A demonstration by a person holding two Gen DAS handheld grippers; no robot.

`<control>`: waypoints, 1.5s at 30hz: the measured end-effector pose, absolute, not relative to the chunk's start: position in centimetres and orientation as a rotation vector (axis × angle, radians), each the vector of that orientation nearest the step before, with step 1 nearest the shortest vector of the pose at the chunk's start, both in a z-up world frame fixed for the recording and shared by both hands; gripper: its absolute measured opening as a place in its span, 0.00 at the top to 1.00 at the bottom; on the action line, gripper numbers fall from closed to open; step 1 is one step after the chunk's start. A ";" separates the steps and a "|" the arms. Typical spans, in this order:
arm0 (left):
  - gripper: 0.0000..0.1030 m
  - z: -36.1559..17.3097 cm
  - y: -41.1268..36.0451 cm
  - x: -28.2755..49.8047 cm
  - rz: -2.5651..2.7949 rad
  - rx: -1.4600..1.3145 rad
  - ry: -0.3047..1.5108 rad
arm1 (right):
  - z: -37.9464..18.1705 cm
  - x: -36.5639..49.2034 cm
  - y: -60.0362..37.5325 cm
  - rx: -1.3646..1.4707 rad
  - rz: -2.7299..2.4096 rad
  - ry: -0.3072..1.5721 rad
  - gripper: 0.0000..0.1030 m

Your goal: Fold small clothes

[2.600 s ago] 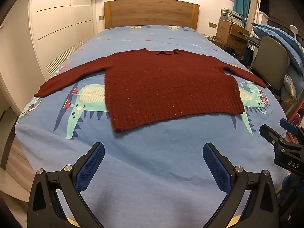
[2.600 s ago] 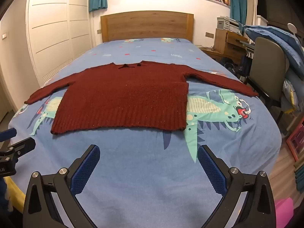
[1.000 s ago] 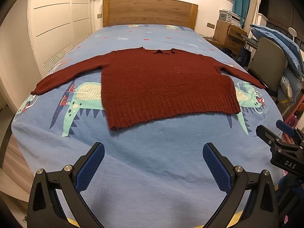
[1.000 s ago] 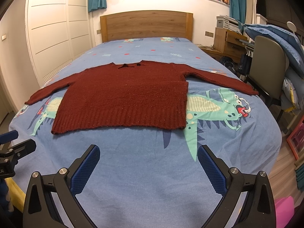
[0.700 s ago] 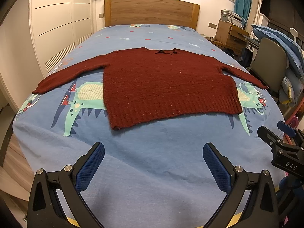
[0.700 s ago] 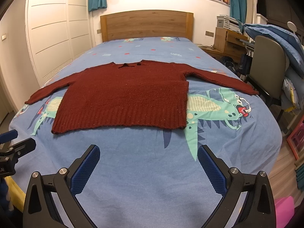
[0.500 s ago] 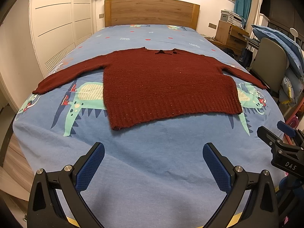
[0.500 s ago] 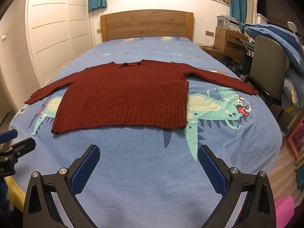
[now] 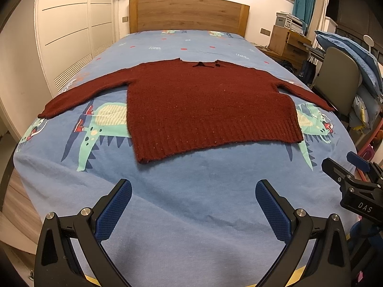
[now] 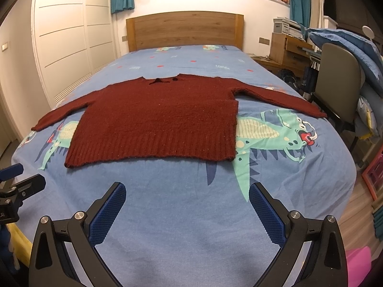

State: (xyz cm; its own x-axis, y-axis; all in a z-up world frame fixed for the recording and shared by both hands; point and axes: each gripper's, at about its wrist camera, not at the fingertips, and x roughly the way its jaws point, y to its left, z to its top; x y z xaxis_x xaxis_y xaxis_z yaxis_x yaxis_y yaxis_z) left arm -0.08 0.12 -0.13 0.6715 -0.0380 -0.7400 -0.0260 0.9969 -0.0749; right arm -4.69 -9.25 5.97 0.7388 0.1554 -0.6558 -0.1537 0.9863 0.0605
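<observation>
While both hand-held grippers (image 9: 193,199) (image 10: 187,202) gape empty, the sweater (image 9: 205,105) lies flat on the bed (image 9: 191,215).

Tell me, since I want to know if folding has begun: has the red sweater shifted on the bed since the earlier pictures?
No. The red sweater lies spread flat on the same dinosaur print of the bedsheet, sleeves out, as before.

We count one dark red sweater (image 9: 210,110) with two sleeves, on one bed (image 9: 191,215); one wooden headboard (image 10: 184,30), one chair (image 10: 340,81), two grippers: left (image 9: 193,203), right (image 10: 187,202), four blue pads in all
</observation>
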 end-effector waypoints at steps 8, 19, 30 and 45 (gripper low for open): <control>0.01 -0.4 -0.1 0.0 0.004 -0.066 0.835 | 6.0 -4.6 -9.3 0.004 0.169 0.724 0.00; 0.01 -0.5 -0.2 0.1 0.000 -0.059 0.836 | 5.8 -4.4 -9.4 0.007 0.167 0.735 0.00; 0.01 -0.5 0.1 0.3 -0.014 -0.065 0.843 | 5.7 -4.1 -9.4 0.008 0.168 0.748 0.00; 0.01 -1.2 0.8 0.6 -0.056 -0.110 0.858 | 5.2 -3.2 -9.5 0.036 0.171 0.787 0.00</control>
State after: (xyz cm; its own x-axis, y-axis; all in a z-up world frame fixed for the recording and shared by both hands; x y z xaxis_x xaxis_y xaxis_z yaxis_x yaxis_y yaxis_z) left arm 0.57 0.78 -1.22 0.6526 -0.0933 -0.7520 0.0046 0.9929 -0.1191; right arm -3.24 -9.46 5.20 0.6929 0.1664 -0.7016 -0.1394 0.9856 0.0962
